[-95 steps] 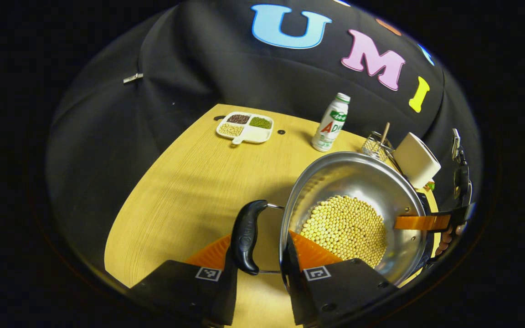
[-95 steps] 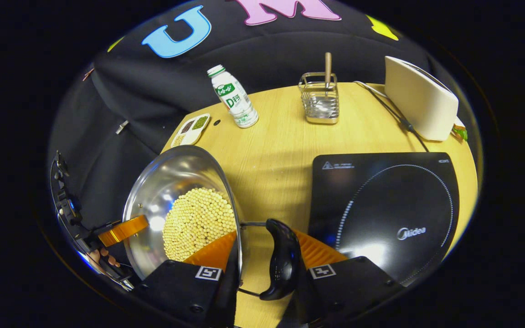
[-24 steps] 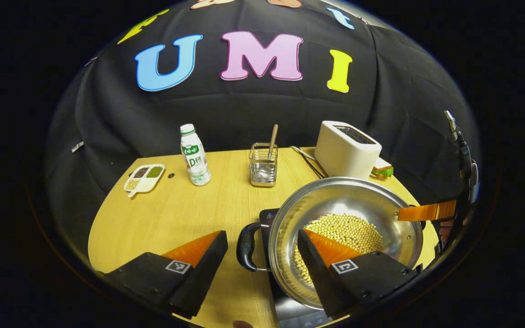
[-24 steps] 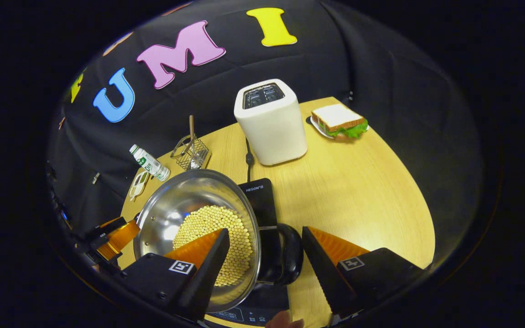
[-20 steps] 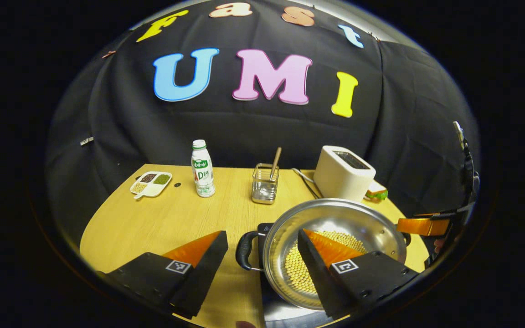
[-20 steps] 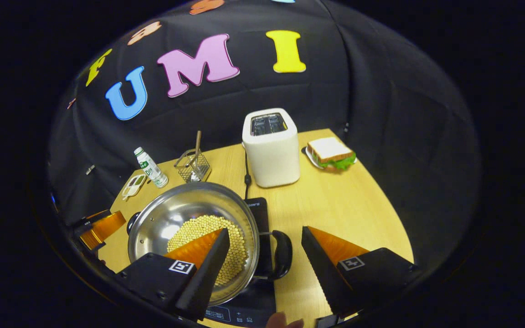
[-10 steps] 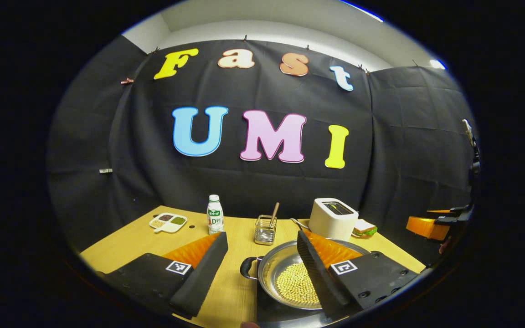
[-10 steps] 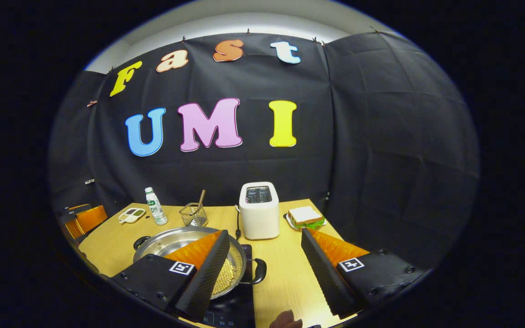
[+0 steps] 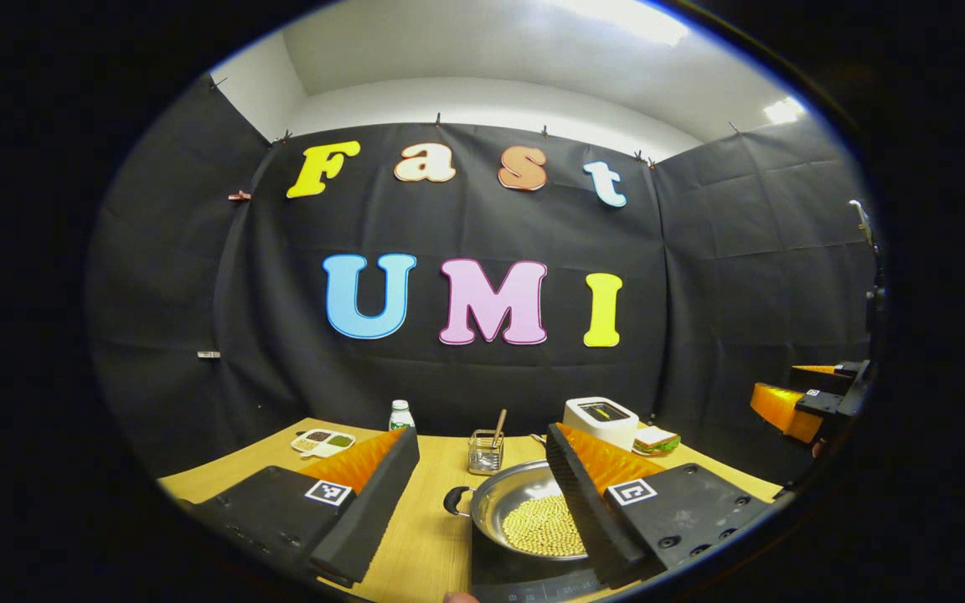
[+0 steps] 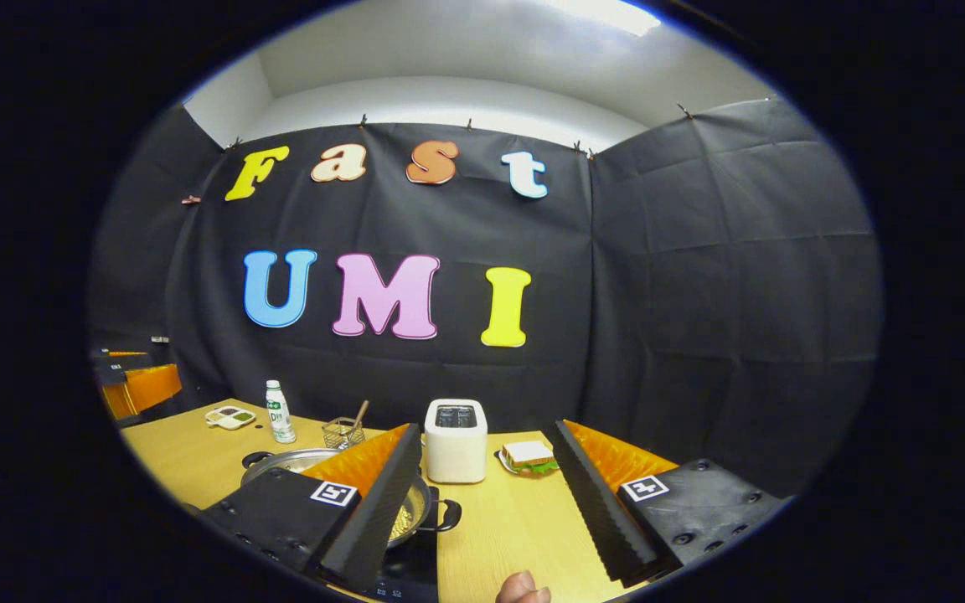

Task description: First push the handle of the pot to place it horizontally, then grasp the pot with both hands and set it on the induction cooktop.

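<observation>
The steel pot [image 9: 506, 496] holds yellow beans [image 9: 543, 528] and sits on the black induction cooktop [image 9: 516, 576], its black side handle [image 9: 454, 501] pointing left. My left gripper [image 9: 478, 434] is open, raised above and behind the pot, and nothing lies between its fingers. In the right gripper view the pot [image 10: 290, 459] is low on the left, partly behind my left finger, with its other handle [image 10: 447, 515] over the cooktop [image 10: 411, 571]. My right gripper [image 10: 487, 429] is open too, away from the handle. The right gripper [image 9: 792, 406] hangs at the far right, the left gripper [image 10: 143, 385] at the far left.
On the wooden table [image 10: 499, 519] stand a white toaster [image 10: 455, 440], a sandwich on a plate [image 10: 524, 455], a wire utensil holder [image 10: 344, 431], a white bottle [image 10: 280, 412] and a divided tray [image 10: 229, 416]. A fingertip [image 10: 523, 588] shows at the bottom edge.
Both grippers, earlier shut on the pot's handles, have let go, drawn back and up, and tilted towards the wall. The pot now rests on the cooktop and looks smaller and lower.
</observation>
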The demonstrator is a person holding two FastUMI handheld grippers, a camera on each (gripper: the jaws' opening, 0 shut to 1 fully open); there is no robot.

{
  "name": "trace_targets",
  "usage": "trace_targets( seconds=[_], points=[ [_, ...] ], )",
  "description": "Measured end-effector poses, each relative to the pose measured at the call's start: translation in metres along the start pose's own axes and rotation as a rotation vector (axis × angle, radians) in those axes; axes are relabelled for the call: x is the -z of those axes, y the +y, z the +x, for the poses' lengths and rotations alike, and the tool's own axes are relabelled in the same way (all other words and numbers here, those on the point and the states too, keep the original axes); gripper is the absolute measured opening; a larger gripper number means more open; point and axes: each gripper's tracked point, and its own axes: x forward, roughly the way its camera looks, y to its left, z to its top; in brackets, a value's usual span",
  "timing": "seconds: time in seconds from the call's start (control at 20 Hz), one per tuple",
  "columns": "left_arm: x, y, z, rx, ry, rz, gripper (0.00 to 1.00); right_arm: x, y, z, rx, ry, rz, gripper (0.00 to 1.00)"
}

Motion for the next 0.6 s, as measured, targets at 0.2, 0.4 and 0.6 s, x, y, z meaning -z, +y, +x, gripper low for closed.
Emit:
trace_targets(
  seconds=[0.2,0.4,0.6],
  points=[
    [0.0,-0.005,-0.023,-0.002,-0.025,0.005,0.95,-0.01,0.007,-0.027,-0.031,-0.061,0.016,0.97],
    [0.006,-0.009,-0.031,-0.005,-0.021,0.026,0.95,-0.019,0.009,-0.043,-0.045,-0.097,0.055,0.96],
    [0.008,-0.014,-0.038,-0.012,-0.009,0.058,0.95,-0.011,0.009,-0.051,-0.044,-0.088,0.075,0.96]
  ],
)
